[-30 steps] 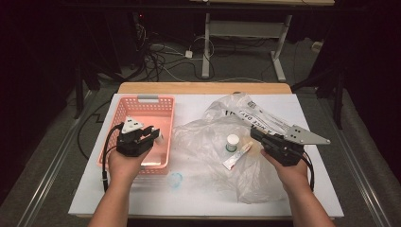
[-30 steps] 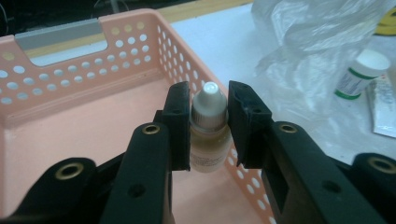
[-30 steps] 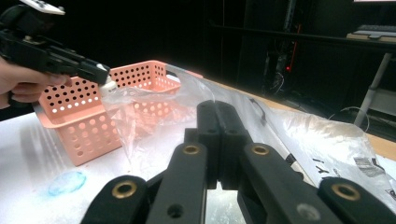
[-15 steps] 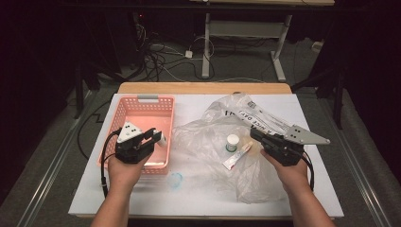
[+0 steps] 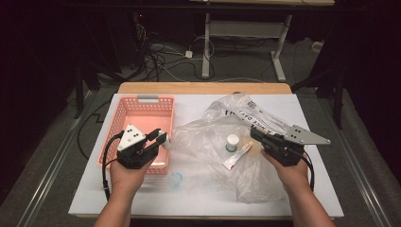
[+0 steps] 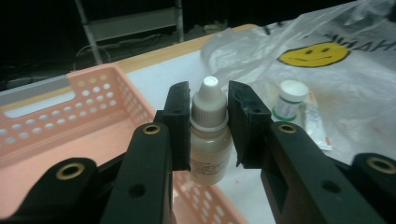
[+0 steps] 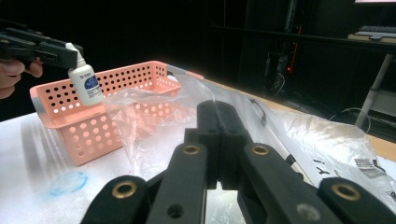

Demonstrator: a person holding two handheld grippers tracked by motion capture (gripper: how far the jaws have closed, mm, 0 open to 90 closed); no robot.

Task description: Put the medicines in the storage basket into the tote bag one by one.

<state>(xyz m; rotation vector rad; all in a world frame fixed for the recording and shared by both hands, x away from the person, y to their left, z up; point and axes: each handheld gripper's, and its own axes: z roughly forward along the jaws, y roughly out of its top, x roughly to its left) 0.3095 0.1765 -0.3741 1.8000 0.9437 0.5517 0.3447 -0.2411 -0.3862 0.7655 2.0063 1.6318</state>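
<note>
The basket (image 5: 142, 118) is sitting on the bench (image 5: 203, 194), toward its left side. The left tool (image 5: 161, 138) is hanging over the basket's right rim, holding the dropper bottle (image 6: 210, 135) upright above that rim and off the basket floor. Just right of the basket, the plastic bag (image 5: 222, 142) is lying spread across the bench, one edge touching the basket's right wall. Well right of the basket, the small jar (image 5: 232, 142) is standing upright in the bag, with the tube (image 5: 236, 156) lying beside it on the near side. Farther right of the basket, the right tool (image 5: 255, 135) is resting on the bag, pointing toward the basket.
</note>
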